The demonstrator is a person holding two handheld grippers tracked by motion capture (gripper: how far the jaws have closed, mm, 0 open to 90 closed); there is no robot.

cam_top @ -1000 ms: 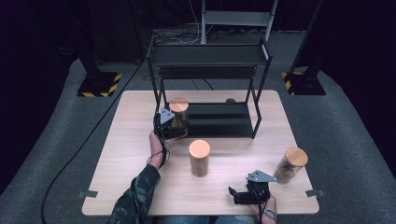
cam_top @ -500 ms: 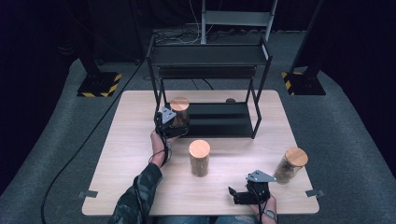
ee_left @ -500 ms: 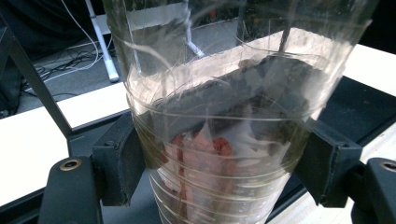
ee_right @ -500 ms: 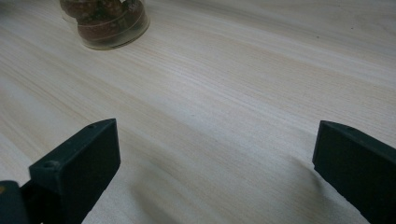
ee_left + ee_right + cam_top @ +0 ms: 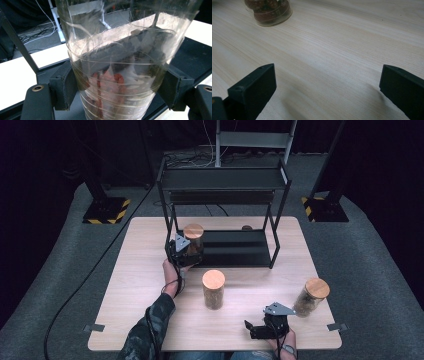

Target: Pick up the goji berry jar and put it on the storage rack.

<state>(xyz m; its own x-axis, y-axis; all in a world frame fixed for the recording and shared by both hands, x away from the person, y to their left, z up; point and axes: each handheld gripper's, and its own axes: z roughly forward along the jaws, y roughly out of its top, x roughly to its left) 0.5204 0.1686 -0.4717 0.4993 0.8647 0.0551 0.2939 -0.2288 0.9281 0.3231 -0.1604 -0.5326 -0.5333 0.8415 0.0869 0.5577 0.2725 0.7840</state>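
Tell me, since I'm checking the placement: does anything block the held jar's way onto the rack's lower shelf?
Nothing visible does: the jar, gripped by the left tool, sits at the lower shelf's bare left end.

Grey carpet (image 5: 380, 255) surrounds the pale wooden table (image 5: 150, 245).

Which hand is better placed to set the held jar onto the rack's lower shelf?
Left. The left gripper is shut on the jar at the front left corner of the lower shelf. The right gripper rests open near the table's front edge, holding nothing.
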